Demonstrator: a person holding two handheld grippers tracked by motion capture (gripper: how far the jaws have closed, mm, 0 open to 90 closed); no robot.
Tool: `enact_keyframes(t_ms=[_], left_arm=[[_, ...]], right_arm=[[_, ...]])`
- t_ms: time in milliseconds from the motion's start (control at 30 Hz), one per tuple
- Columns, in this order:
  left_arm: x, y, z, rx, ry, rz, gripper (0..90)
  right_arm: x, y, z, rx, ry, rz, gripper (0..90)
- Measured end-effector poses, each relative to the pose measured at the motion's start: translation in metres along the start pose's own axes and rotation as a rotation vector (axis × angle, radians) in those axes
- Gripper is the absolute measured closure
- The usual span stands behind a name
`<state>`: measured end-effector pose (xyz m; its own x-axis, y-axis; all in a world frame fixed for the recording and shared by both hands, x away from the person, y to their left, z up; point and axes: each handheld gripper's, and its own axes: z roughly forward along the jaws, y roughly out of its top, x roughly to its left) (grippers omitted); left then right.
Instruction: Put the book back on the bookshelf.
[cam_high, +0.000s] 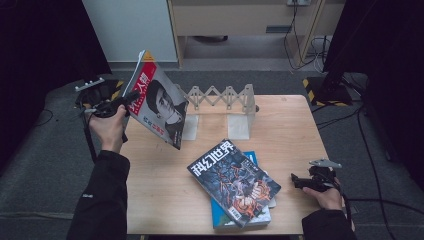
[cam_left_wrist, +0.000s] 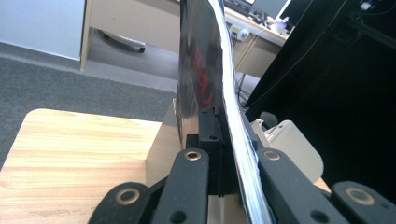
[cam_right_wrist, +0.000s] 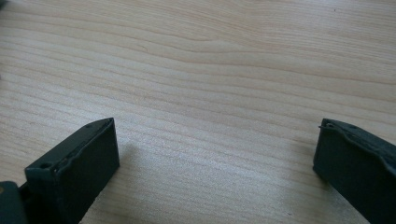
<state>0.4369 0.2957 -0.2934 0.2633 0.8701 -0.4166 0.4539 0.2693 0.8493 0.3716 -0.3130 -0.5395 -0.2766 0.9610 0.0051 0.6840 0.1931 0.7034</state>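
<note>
Gripping glossy, curved magazine (cam_high: 159, 102) edge

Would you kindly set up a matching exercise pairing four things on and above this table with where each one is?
1. red-covered magazine
2. dark-covered magazine
3. blue book
4. folding rack

a. standing at the table's far edge
b. under another cover
c. clamped in the left gripper, off the table
d. top of the stack

Pairs: 1-c, 2-d, 3-b, 4-a
</note>
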Motion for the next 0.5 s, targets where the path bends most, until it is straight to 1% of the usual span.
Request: enact_keyframes(t_ms=[67, 133, 333, 433, 467, 500], left_arm=[[-0.001, -0.001, 0.007, 0.009, 0.006, 0.002, 86.3], [-0.003, -0.002, 0.017, 0.018, 0.023, 0.016, 86.3], [-0.01, -0.003, 0.03, 0.039, 0.061, 0.062, 86.3], [-0.012, -0.004, 0.036, 0.041, 0.079, 0.068, 86.3], [-0.012, -0.005, 0.038, 0.041, 0.08, 0.06, 86.3], [-0.012, -0.006, 0.04, 0.042, 0.083, 0.061, 86.3]], right_arm=[[0.0, 0.0, 0.0, 0.001, 0.002, 0.0, 0.4], [0.0, 0.0, 0.0, 0.002, 0.003, 0.0, 0.4], [0.0, 0.0, 0.0, 0.001, 0.001, 0.0, 0.4], [0.0, 0.0, 0.0, 0.0, 0.001, 0.001, 0.3], [0.0, 0.0, 0.0, 0.0, 0.002, 0.0, 0.4], [0.0, 0.0, 0.0, 0.0, 0.001, 0.001, 0.4]])
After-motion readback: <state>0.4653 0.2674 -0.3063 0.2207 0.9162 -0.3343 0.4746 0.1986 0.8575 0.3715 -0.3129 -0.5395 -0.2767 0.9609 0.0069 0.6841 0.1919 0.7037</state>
